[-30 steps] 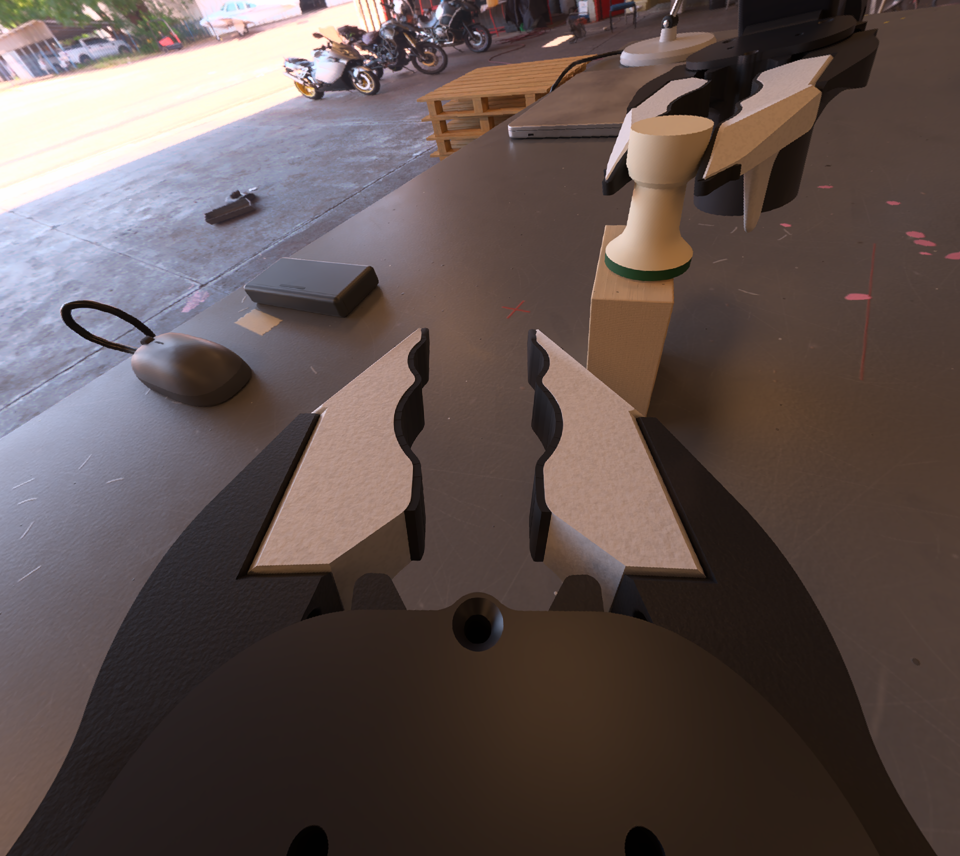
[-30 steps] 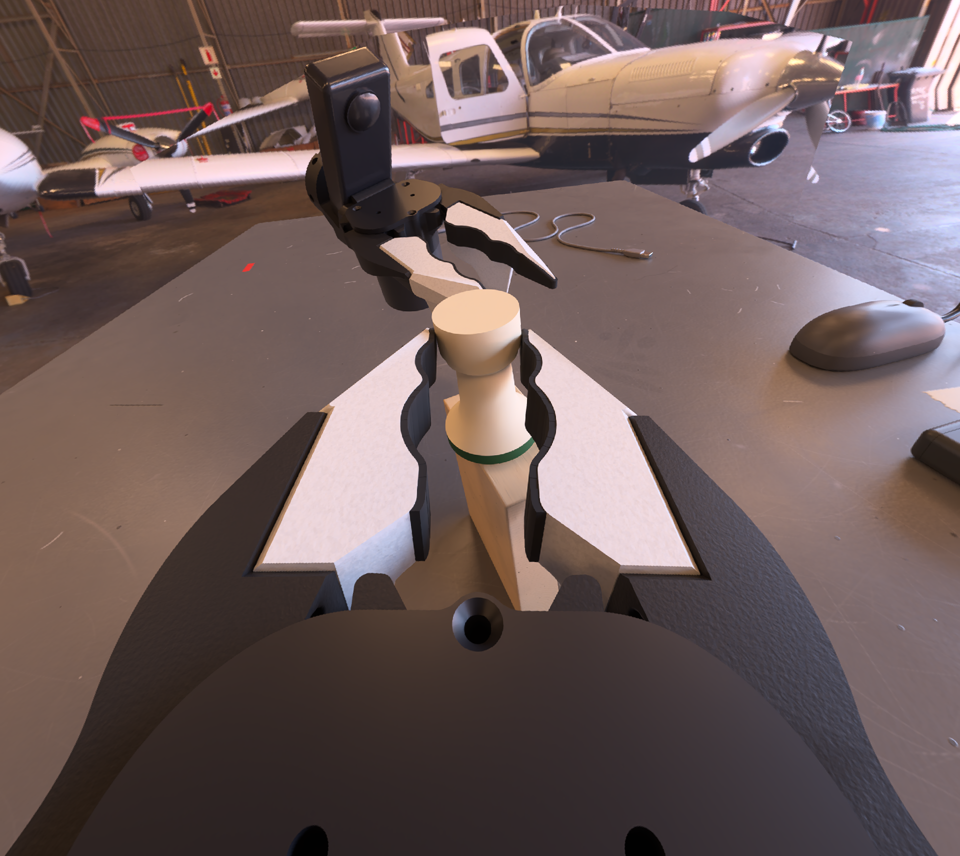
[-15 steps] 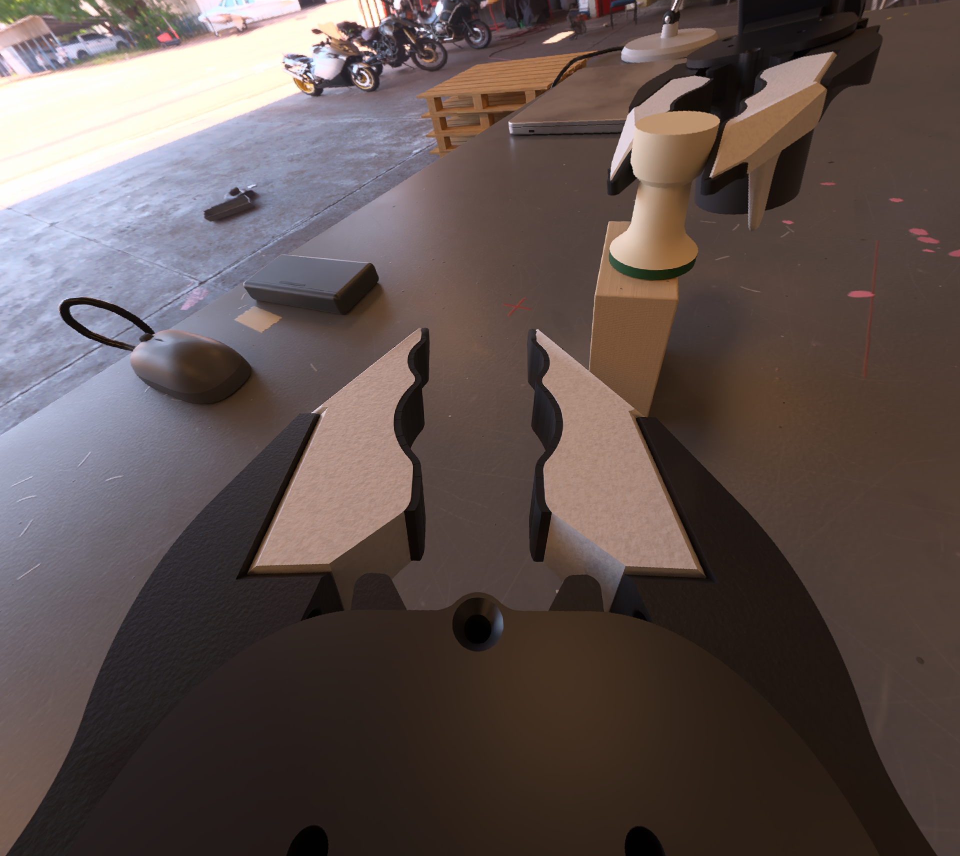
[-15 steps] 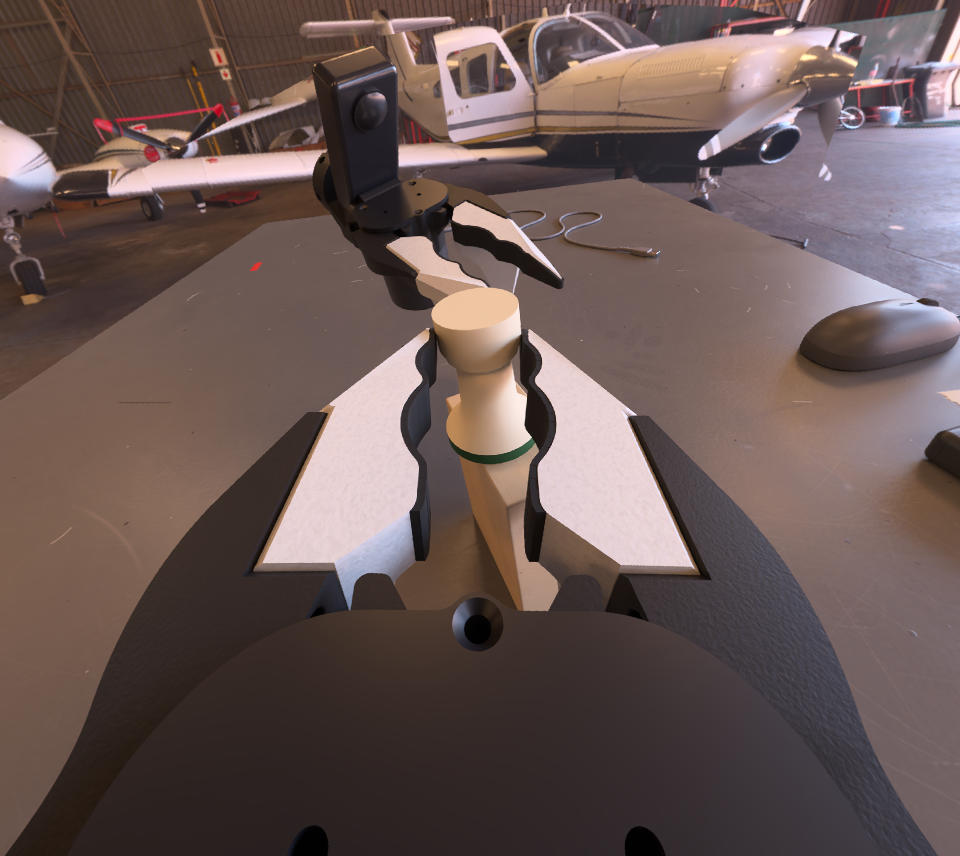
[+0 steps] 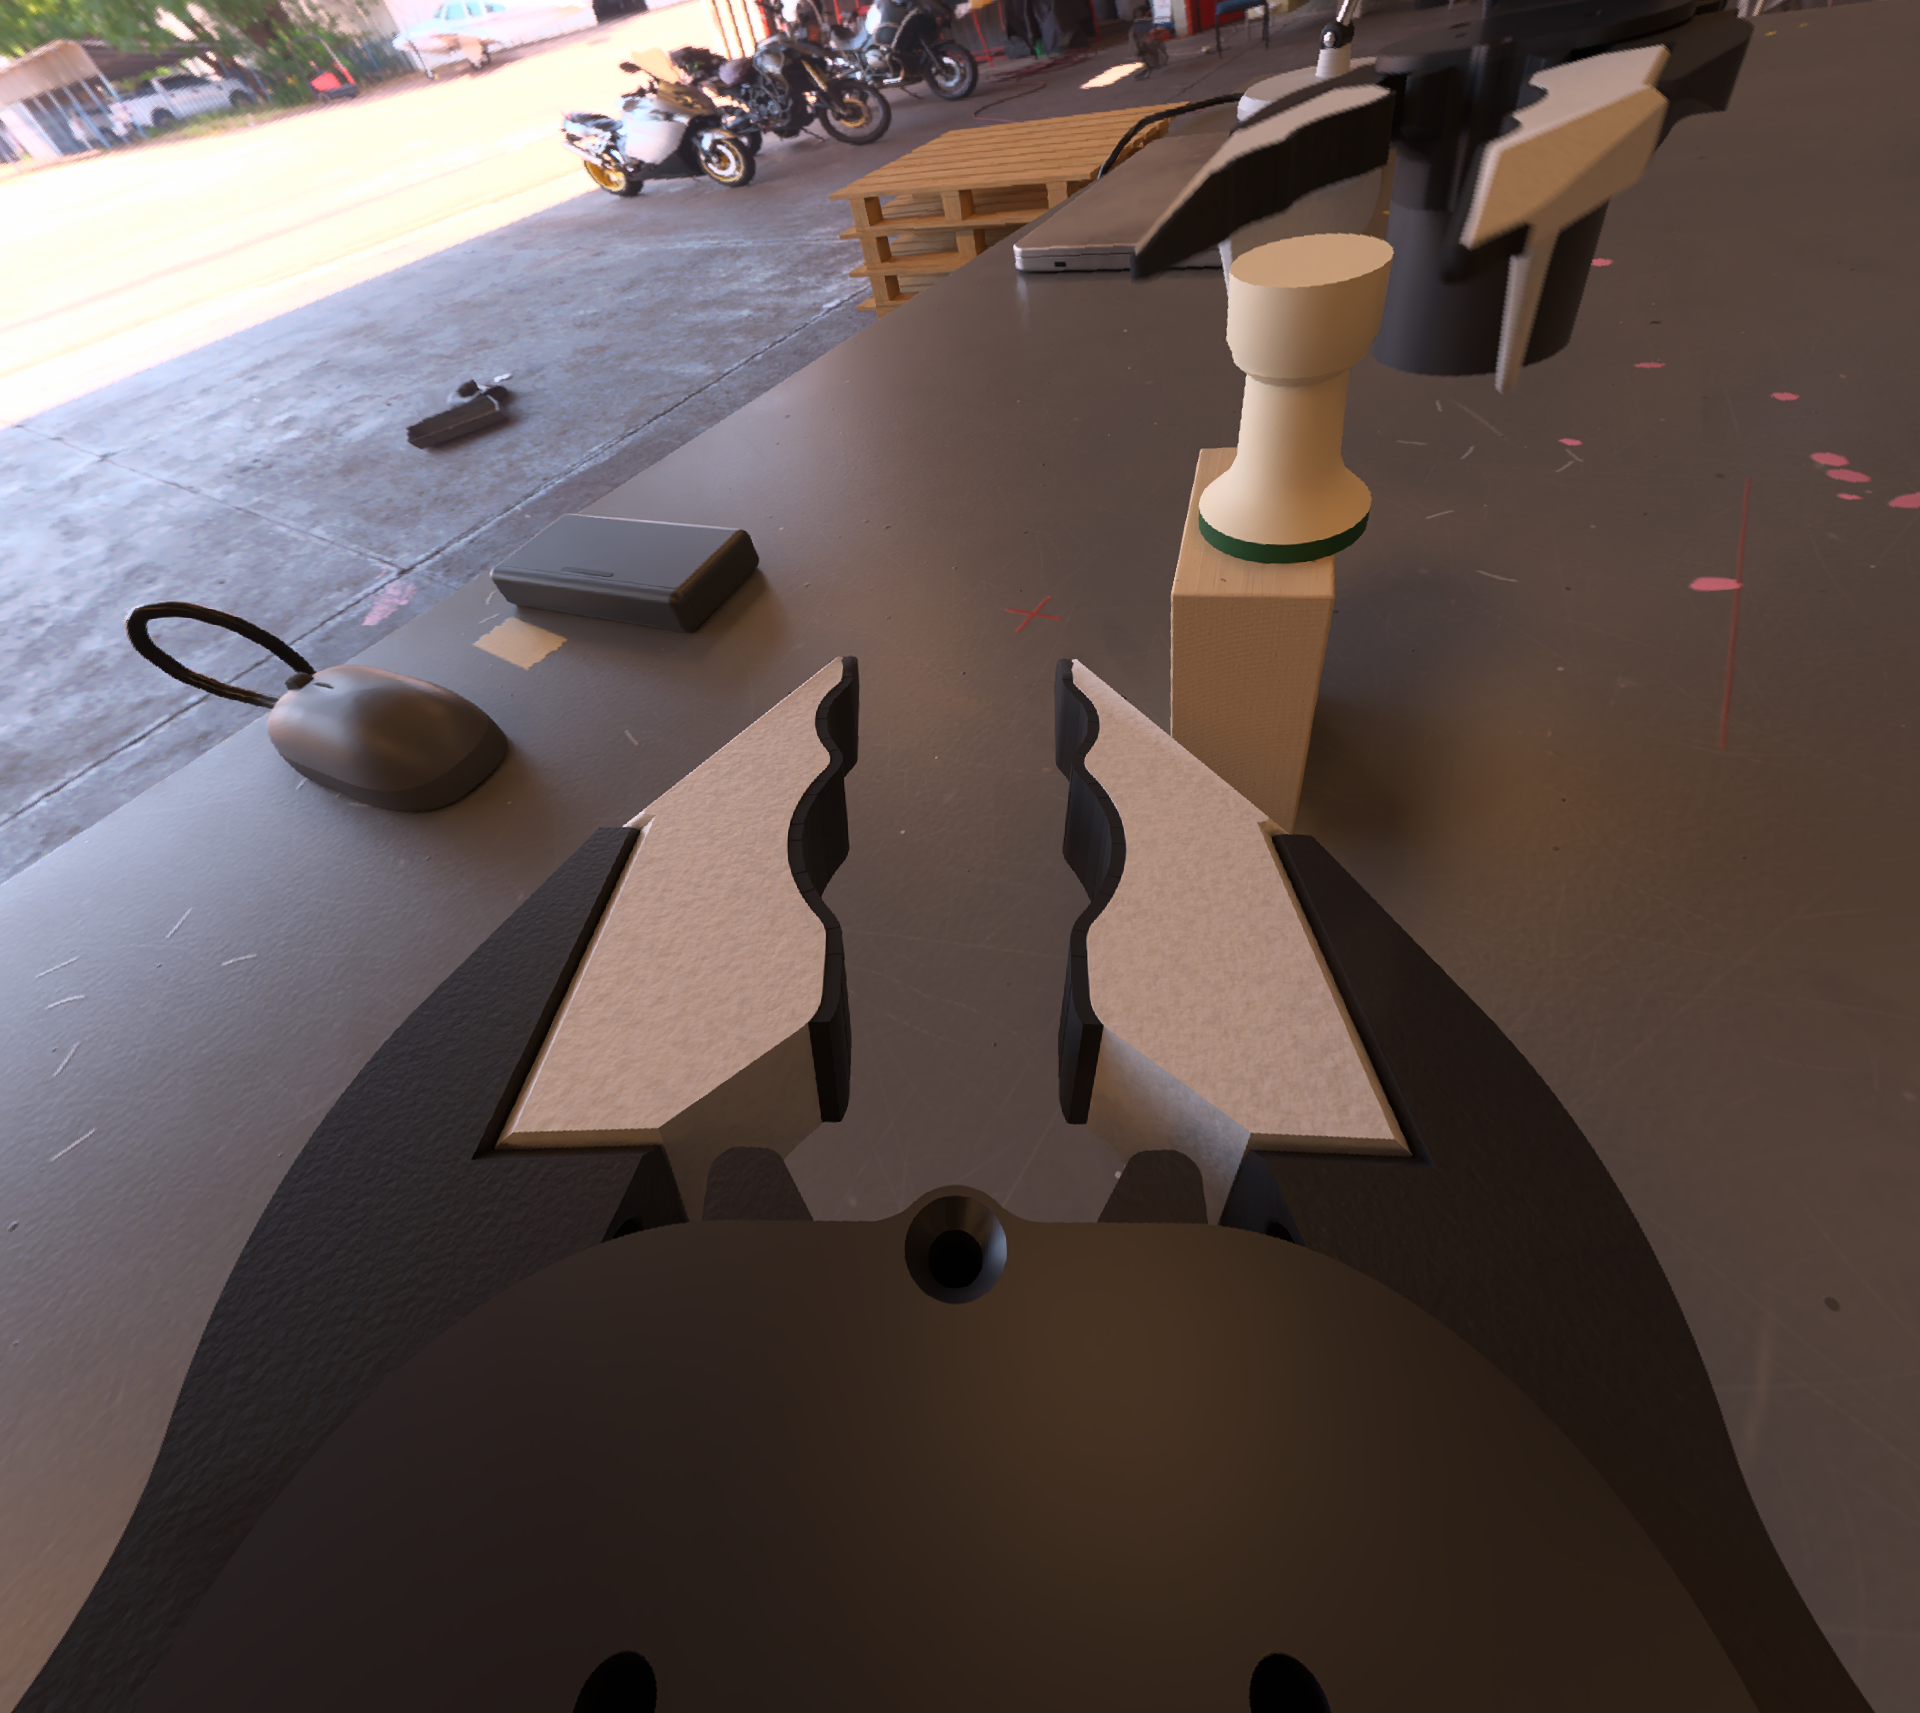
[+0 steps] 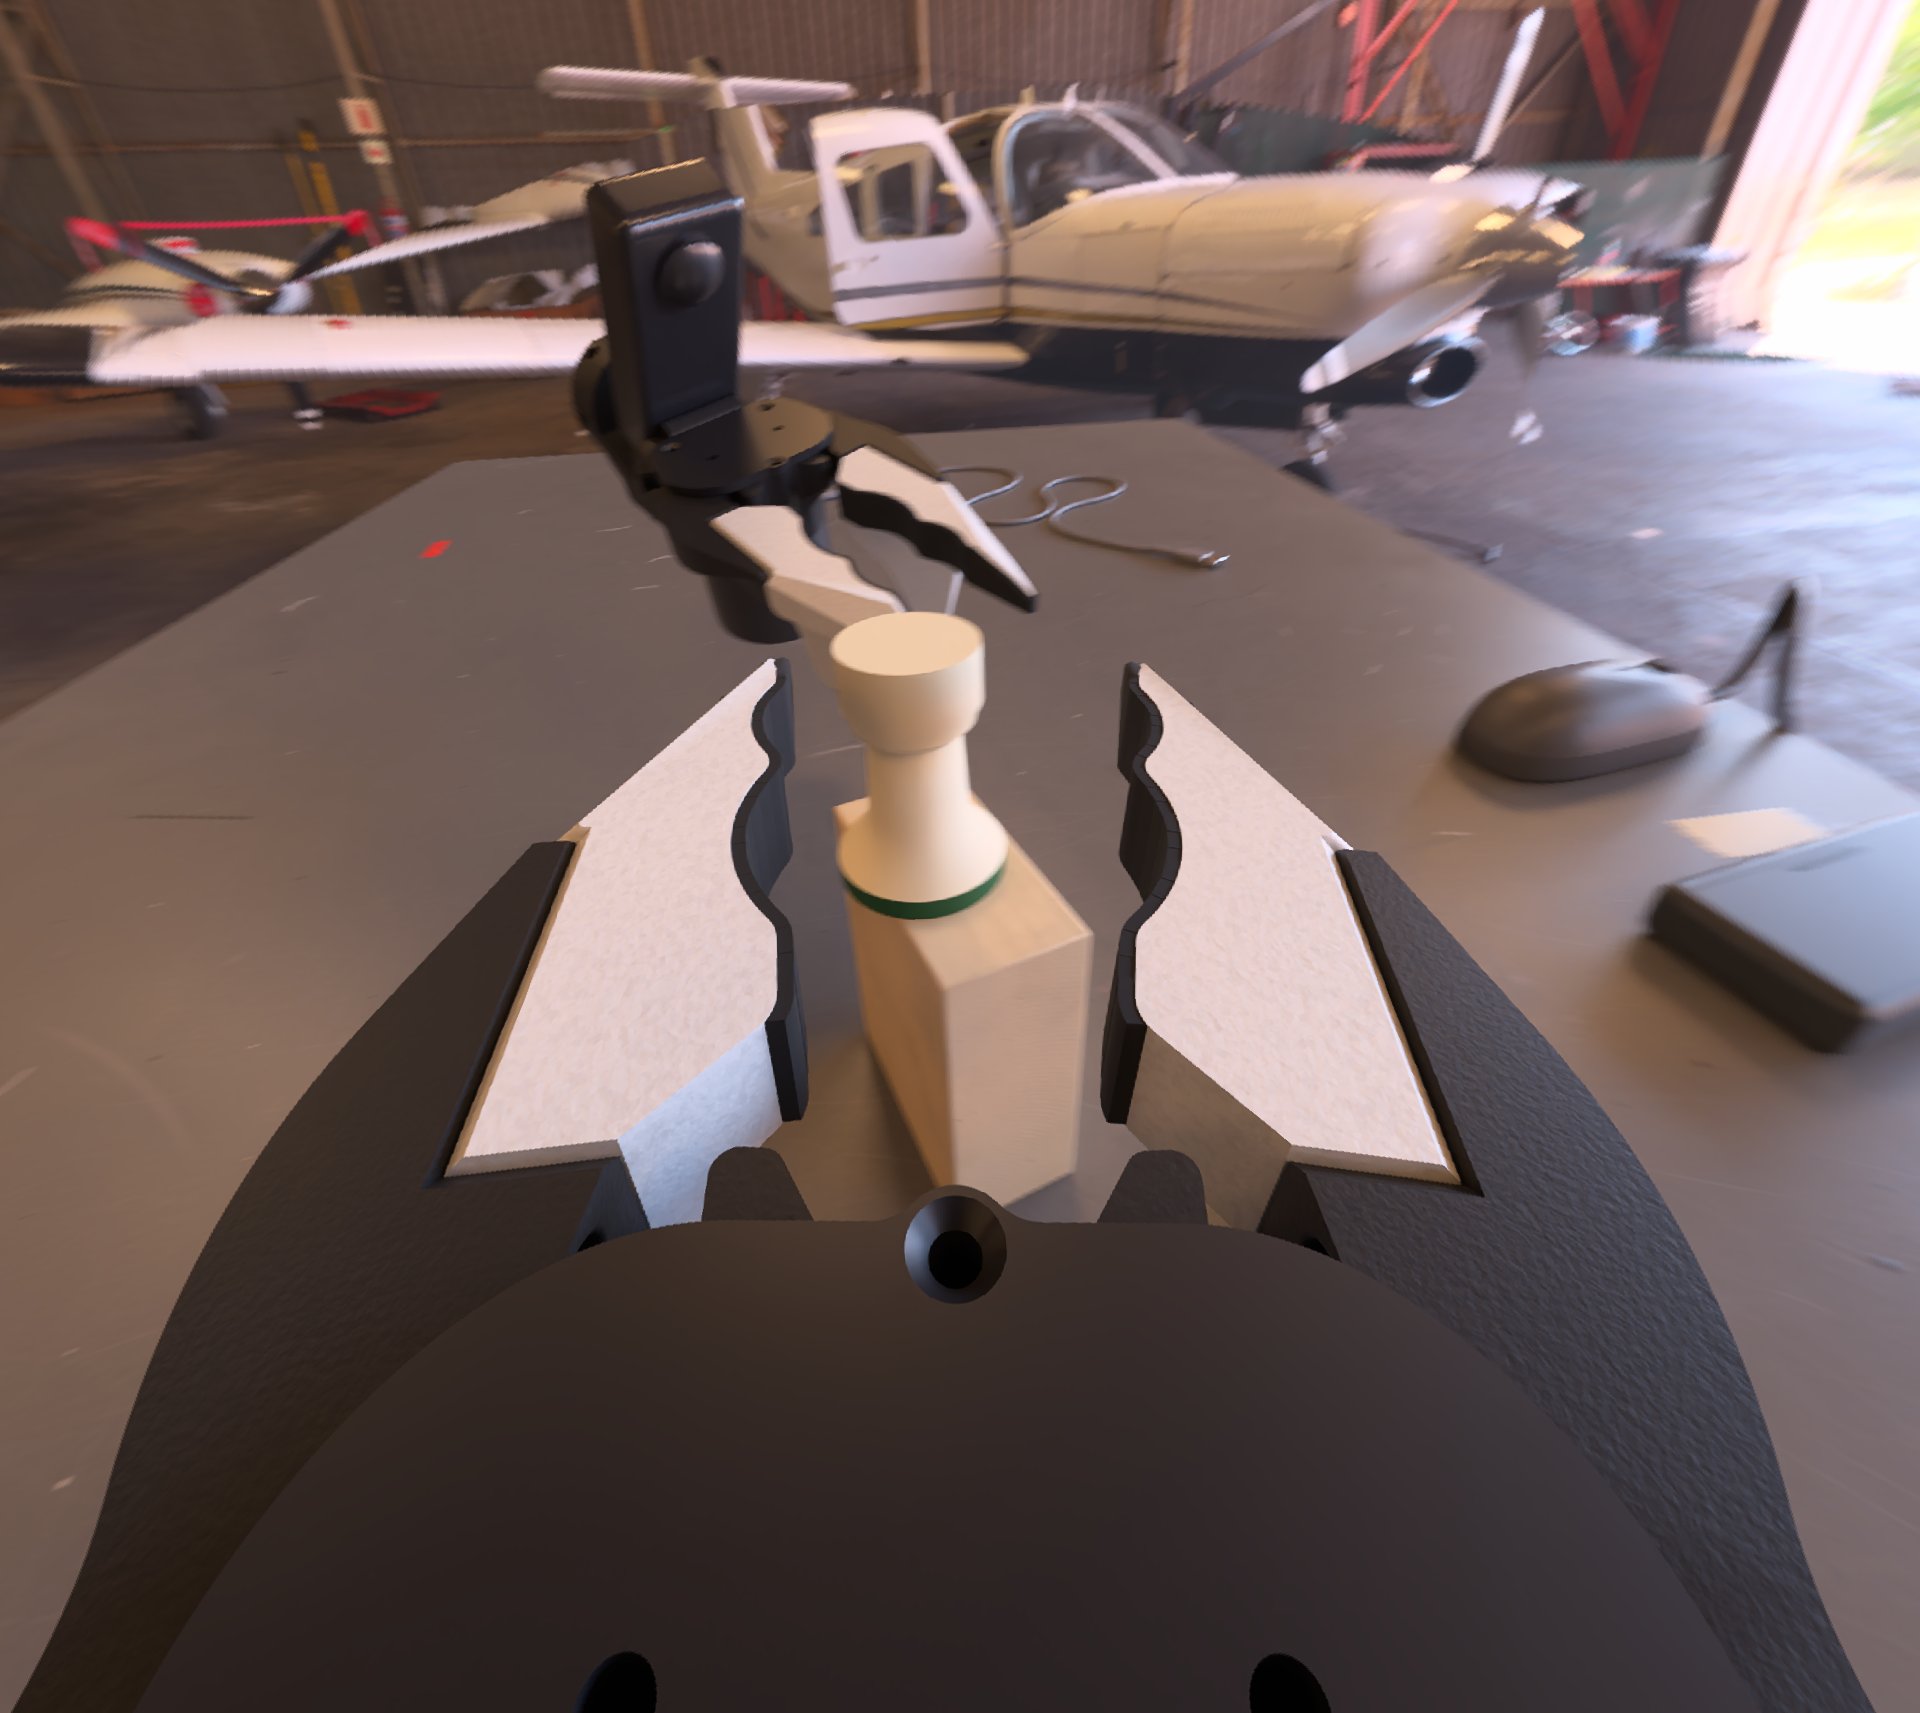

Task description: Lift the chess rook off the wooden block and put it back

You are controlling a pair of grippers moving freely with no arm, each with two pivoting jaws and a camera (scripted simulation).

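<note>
Right gripper (image 6: 954, 687): fingers spread wide, nothing between the pads but air, one finger on each side of the chess rook (image 6: 914, 775) and clear of it. From the left wrist view the same gripper (image 5: 1392, 209) sits above and just behind the rook's top, not touching. Left gripper (image 5: 956, 697): fingers apart, empty, low over the table (image 5: 1558, 936), just beside the wooden block (image 5: 1247, 676) on its near side, not in contact.

Rook (image 5: 1294, 406) stands upright on top of the block (image 6: 977, 1029), its green-ringed base overhanging the block's edge a little on one side. Looks like the put-back is done, judging by the free rook and spread fingers.

Outward on the table: grey mouse (image 5: 384, 733), dark flat case (image 5: 629, 572), tape patch (image 5: 520, 643) near the case, laptop (image 5: 1101, 235) at the far side, loose cable (image 6: 1081, 510). Right wrist view is smeared, so fine contact is hard to read there.

Risks, as I judge them:
- Rook base is as wide as the block top, so any brush from a right finger while backing out could tip it off.
- Block is tall and narrow; a nudge from the left gripper could topple both.
- Overhanging base means less margin on that side.
</note>
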